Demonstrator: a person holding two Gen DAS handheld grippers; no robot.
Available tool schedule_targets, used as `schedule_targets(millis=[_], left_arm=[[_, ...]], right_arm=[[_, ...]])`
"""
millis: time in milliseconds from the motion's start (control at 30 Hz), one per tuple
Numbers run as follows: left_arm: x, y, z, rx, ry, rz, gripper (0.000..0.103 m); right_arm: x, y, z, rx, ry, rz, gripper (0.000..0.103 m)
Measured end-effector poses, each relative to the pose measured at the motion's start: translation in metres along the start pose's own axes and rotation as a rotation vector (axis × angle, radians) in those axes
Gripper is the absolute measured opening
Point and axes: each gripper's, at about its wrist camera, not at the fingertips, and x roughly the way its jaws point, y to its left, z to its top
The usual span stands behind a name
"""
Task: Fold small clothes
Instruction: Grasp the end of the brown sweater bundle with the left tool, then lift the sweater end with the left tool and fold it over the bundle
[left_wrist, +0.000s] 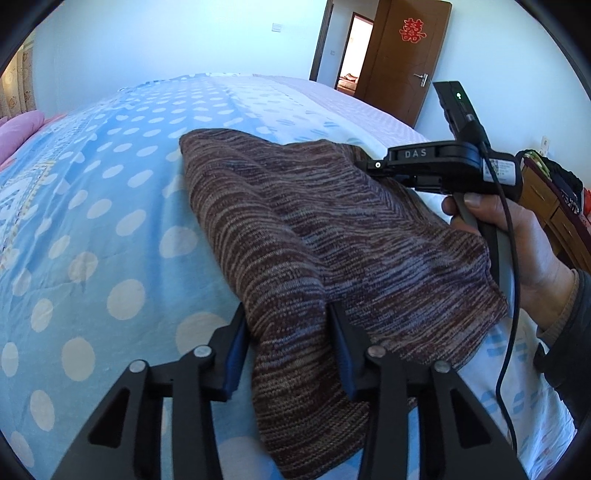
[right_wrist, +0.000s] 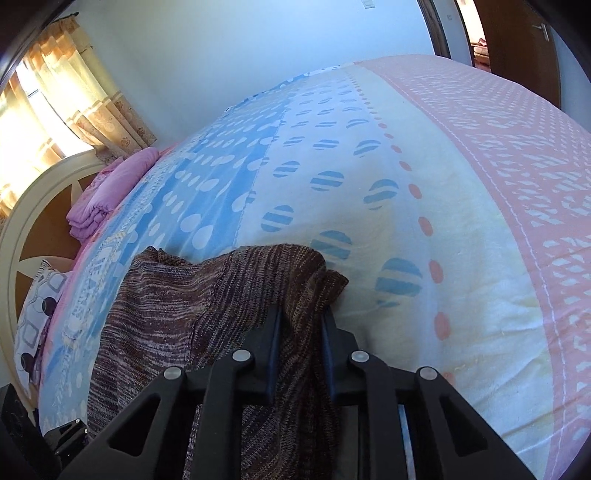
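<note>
Brown-and-grey marled knitted garment (left_wrist: 332, 236) is lying bunched on the blue, cream and pink spotted bedspread (left_wrist: 96, 206), and both tools are biting into it. Left gripper (left_wrist: 291, 332) is pinching a raised fold of knit between its blue-padded jaws, the near hem running out of sight below the frame. Right gripper (right_wrist: 299, 325) is clamping another gathered ridge, cloth filling the narrow gap between its jaws. From the left wrist view, a person's hand (left_wrist: 517, 236) is squeezing that tool's grey trigger; its fingertips are sitting buried behind the garment. What kind of garment is impossible to make out.
</note>
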Motion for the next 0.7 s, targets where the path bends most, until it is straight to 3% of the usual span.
schedule_targets(millis=[300,700], left_arm=[[-0.012,-0.009,0.002,0.028,0.002,0.063,0.024],[-0.049,-0.011,-0.003,0.031,-0.011,0.075,0.021]], right_arm=[[-0.022,0.004,-0.006,0.026,-0.032,0.018,0.013],[-0.067,0.037,-0.021,0.009,-0.068,0.072,0.009]])
